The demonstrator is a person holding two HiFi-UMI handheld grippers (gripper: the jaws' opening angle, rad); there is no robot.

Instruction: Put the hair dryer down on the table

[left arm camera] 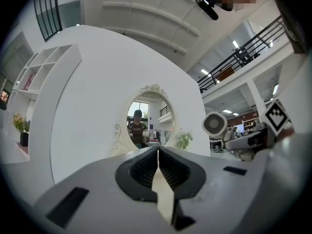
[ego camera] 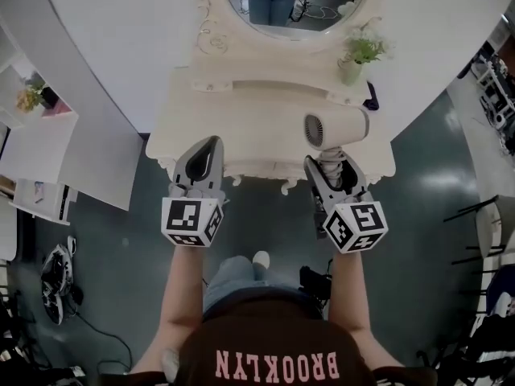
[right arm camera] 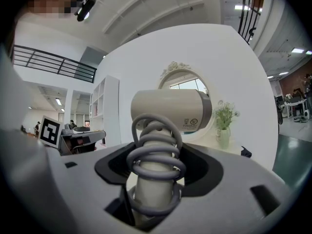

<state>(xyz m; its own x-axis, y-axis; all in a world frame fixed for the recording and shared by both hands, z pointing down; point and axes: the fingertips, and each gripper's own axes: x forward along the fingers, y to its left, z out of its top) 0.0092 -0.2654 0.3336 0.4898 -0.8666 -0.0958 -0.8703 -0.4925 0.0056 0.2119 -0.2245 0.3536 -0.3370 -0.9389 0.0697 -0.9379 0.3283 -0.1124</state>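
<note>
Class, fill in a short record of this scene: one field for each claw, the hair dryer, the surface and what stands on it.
Left claw: shut, empty
Right claw: shut on the hair dryer handle
Hair dryer: upright, cord coiled round handle, not yet set down
Surface: white dressing table with round mirror
On it: small potted plant, back right

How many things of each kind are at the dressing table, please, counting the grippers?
Grippers: 2, the left gripper and the right gripper
Hair dryer: 1
Potted plant: 1
Mirror: 1
Small dark object: 1
Total: 6
</note>
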